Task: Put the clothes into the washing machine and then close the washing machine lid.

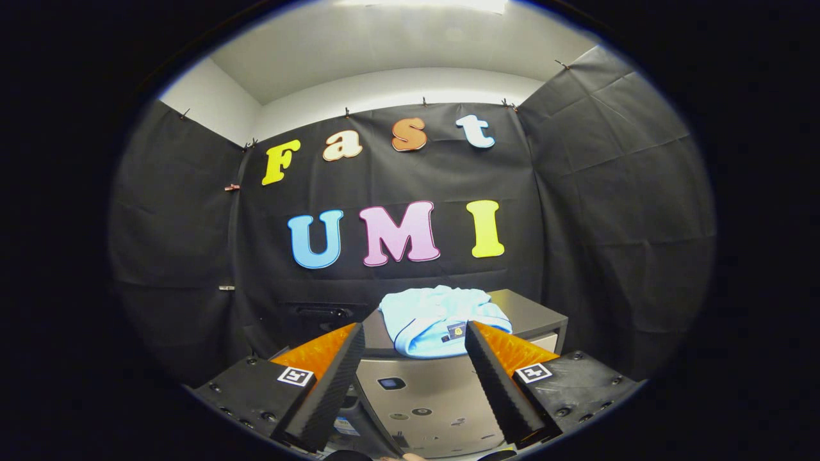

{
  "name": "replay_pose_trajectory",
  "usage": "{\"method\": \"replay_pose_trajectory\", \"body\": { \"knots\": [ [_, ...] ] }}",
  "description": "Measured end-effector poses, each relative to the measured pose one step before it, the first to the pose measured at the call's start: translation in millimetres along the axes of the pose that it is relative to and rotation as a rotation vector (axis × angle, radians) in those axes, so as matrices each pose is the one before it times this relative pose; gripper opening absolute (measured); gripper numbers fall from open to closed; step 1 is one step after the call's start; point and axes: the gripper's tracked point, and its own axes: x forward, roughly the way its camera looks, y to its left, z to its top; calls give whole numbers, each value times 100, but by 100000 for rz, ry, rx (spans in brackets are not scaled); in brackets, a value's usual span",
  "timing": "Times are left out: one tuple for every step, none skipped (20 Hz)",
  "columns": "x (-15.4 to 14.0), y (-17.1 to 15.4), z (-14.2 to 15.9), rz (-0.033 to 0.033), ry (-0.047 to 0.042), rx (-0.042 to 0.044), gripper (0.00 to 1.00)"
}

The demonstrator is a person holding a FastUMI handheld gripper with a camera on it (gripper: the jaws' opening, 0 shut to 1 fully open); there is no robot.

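Approach step: the gripper [415,333], fingers spread wide and empty, faces the folded clothes [435,317] on the washing machine [442,397]; next, advance and pinch the fabric.

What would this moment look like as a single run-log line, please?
gripper: open, holding nothing | clothes: light blue, folded on dark table, beyond fingers | washing machine: below, between fingers | stage: clothes not yet grasped
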Motion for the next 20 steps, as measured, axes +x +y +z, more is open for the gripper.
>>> {"method": "replay_pose_trajectory", "body": {
  "knots": [
    [862, -23, 173, -57, 221, 440, 98],
    [841, -87, 33, -124, 411, 218, 99],
    [991, -119, 6, -318, 855, 47, 99],
    [962, -179, 67, -266, 924, 226, 98],
    [1070, -216, 51, -293, 1145, 633, 99],
    [1029, -214, -17, -33, 1423, 644, 99],
    [953, -67, 56, -76, 1367, 731, 99],
    [983, -121, 214, -90, 1027, 649, 99],
    [994, -210, 166, -346, 868, 450, 99],
    [938, -368, 60, -704, 673, 329, 98],
    [1068, -262, 187, -971, 812, 194, 98],
    [997, -282, -2, -656, 1149, -77, 98],
    [1030, -163, 81, -262, 1360, 90, 98],
    [945, -232, 37, -329, 1621, 233, 98],
    [1074, -127, 37, 45, 1747, 130, 99],
    [1205, -221, -86, -169, 2398, 133, 98],
    [1161, -231, -38, -357, 2289, 46, 99],
    [1245, -219, -110, -522, 2135, -77, 99],
    [1152, -230, -168, -392, 2424, -419, 99],
    [1068, -177, -355, -112, 2962, -602, 99]
  ]
}}
